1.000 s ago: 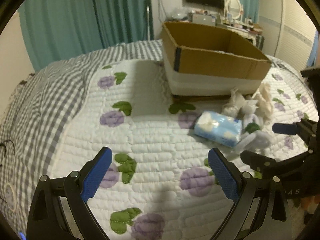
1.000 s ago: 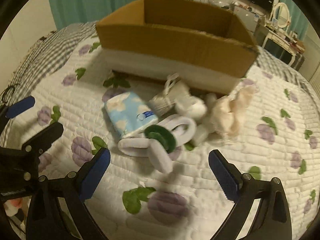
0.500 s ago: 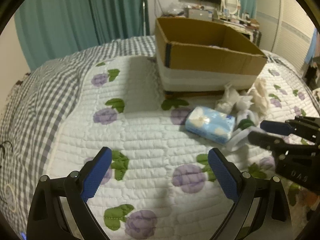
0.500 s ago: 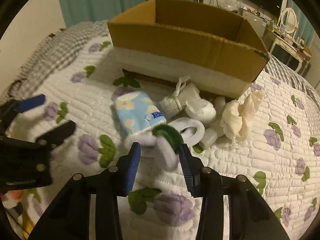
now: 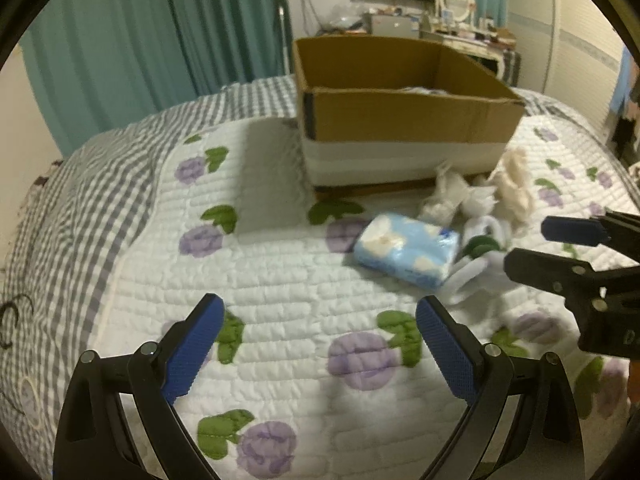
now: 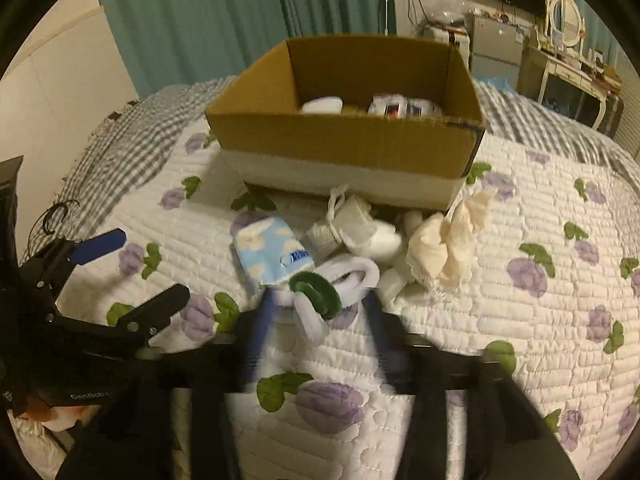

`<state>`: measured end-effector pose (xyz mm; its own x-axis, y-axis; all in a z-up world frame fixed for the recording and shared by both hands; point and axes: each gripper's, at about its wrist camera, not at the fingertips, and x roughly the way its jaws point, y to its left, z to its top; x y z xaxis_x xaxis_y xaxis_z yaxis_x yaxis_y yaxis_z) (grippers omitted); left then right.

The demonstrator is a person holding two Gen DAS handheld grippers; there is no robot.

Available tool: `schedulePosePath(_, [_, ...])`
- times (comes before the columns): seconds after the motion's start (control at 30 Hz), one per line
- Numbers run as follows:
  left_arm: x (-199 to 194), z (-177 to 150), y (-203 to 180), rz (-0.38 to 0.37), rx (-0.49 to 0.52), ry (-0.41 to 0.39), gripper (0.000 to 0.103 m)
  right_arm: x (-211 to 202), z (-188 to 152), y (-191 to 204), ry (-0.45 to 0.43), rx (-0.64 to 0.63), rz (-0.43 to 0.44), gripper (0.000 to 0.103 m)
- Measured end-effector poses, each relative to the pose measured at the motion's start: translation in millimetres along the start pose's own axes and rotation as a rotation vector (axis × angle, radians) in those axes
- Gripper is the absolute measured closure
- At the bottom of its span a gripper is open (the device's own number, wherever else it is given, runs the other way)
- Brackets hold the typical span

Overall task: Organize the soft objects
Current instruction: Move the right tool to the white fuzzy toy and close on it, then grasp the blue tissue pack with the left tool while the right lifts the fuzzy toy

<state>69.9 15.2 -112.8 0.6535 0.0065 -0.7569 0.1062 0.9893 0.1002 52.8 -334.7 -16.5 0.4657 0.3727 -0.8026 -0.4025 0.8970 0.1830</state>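
A cardboard box (image 6: 352, 144) stands on the quilted bed, with white soft items inside. In front of it lie a blue tissue pack (image 6: 272, 252), white socks (image 6: 360, 232), a cream cloth (image 6: 444, 240) and a bundle of white and green fuzzy hair ties (image 6: 320, 292). My right gripper (image 6: 316, 312) is shut on that bundle, lifted slightly; its fingers are blurred. In the left wrist view the box (image 5: 404, 120), tissue pack (image 5: 408, 248) and hair ties (image 5: 476, 256) show, with the right gripper (image 5: 560, 248) beside them. My left gripper (image 5: 316, 340) is open and empty above the quilt.
The bed has a white quilt with purple flowers (image 5: 360, 360) and a grey checked sheet (image 5: 80, 200) at the left. Teal curtains (image 5: 160, 40) hang behind. A dresser with a mirror (image 6: 568, 40) stands at the back right.
My right gripper closed from wide open onto the hair tie bundle and lifted it a little. The left gripper stayed open and drew back slightly.
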Motion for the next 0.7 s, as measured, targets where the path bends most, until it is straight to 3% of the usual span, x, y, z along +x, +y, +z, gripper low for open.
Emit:
schedulePosePath(0.17, [9,-3,15,0.027,-0.032,0.015,0.007,21,-1,11,0.04,-0.036,0.029,0.025])
schedulePosePath(0.43, [15,-4,31,0.033,-0.063,0.023,0.006,74,-2,16,0.162,-0.055,0.015,0.024])
schedulePosePath(0.47, [15,-4,31,0.031,-0.062,0.022,0.006,75,-2,15,0.16,-0.05,0.018,0.025])
schedulePosePath(0.53, [15,-4,28,0.029,-0.055,0.023,0.006,70,-2,12,0.135,-0.034,0.023,0.039])
schedulePosePath(0.7, [11,-2,18,0.018,-0.026,0.018,0.006,55,-4,10,0.09,-0.029,0.029,0.051])
